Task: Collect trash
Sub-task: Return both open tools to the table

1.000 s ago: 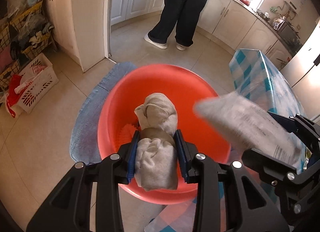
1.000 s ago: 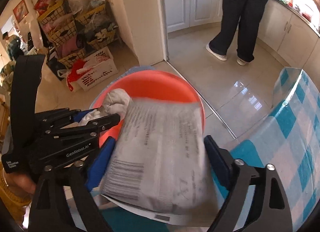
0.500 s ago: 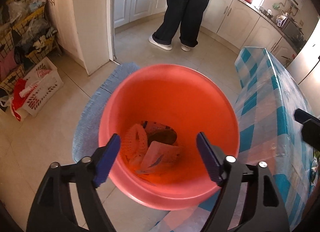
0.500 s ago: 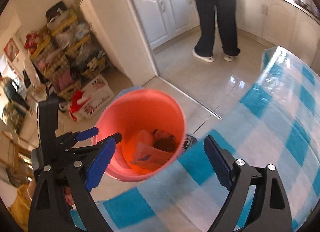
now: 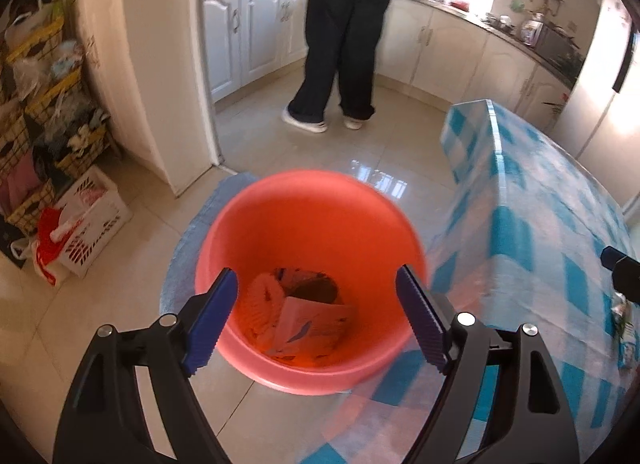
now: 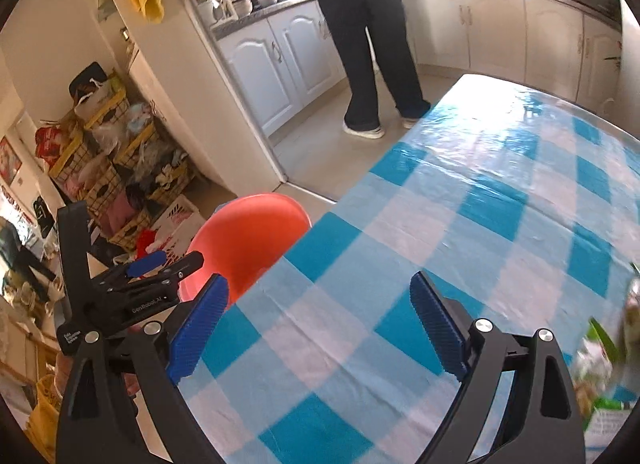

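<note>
While the left gripper (image 5: pixel 316 318) hangs above the red bucket (image 5: pixel 308 224), angled down into its mouth, its blue pads (image 5: pixel 210 322) are spread wide with nothing between them. Down in the bucket's bottom lies the trash (image 5: pixel 298 314): an orange mesh piece, a pale printed wrapper and something dark behind them. That bucket sits on the tiled floor on a blue mat (image 5: pixel 188 248), just beside the corner of the table with the blue-checked cloth (image 5: pixel 540 232).

Over to the right gripper (image 6: pixel 320 326), which is poised over the checked cloth (image 6: pixel 460 200), tilted forward and down, fingers (image 6: pixel 438 326) equally wide apart and holding nothing. At the right edge of its view, a blurred green-and-white package (image 6: pixel 600 364) lies on the cloth, near the right finger but apart from it. Further off to the left, the other gripper and the bucket's rim (image 6: pixel 248 232) show past the table edge.

Beyond, a white basket (image 5: pixel 86 224) on the floor, and a person in dark trousers (image 5: pixel 344 36) stands at the kitchen counter.
</note>
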Demonstrator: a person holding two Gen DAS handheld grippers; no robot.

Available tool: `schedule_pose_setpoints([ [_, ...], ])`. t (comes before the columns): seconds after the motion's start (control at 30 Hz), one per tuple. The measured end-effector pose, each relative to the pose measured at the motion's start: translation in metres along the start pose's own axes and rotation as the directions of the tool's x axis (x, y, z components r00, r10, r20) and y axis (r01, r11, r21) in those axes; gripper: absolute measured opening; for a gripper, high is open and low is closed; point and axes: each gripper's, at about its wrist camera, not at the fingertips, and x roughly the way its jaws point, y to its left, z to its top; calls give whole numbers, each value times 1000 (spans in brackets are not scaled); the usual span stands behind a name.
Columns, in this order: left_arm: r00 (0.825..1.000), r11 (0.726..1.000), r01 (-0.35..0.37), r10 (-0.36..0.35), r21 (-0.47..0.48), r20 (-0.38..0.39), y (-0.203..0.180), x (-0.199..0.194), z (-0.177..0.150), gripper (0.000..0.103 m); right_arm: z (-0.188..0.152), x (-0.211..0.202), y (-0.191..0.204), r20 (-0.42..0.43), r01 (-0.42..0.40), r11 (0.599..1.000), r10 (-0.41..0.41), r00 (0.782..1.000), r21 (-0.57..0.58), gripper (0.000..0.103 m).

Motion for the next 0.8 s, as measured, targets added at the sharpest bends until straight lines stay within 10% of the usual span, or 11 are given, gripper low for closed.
schedule_pose_setpoints([
  [0.8,970,930,226,-243,290,24,-137,-68,-34,83,-105,-121,-86,142,201,961,-230,963,190,91],
])
